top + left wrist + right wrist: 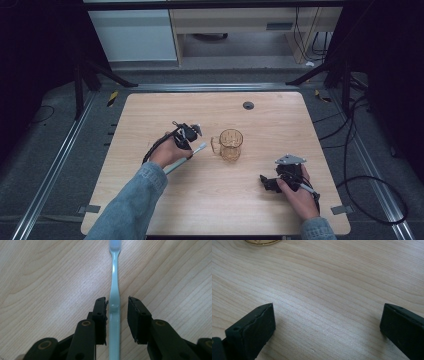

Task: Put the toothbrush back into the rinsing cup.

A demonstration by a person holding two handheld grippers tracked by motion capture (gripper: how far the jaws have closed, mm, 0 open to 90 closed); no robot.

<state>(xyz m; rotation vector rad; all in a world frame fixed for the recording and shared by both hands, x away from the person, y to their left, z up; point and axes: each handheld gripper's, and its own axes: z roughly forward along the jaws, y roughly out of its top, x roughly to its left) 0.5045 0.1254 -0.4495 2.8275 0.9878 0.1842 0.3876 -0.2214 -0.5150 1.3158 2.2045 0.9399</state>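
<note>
A pale blue toothbrush lies flat on the wooden table, left of a clear amber glass mug with its handle to the left. My left gripper reaches down over the brush. In the left gripper view the handle runs between the jaws of that gripper: the left pad touches it, while a gap remains at the right pad. My right gripper rests low at the front right, pointing left. Its jaws stand wide open over bare wood, with the mug's base at the top edge.
A dark round grommet sits near the table's far edge. Black cables trail over the grey floor to the right. Metal frame legs and cabinets stand beyond the table.
</note>
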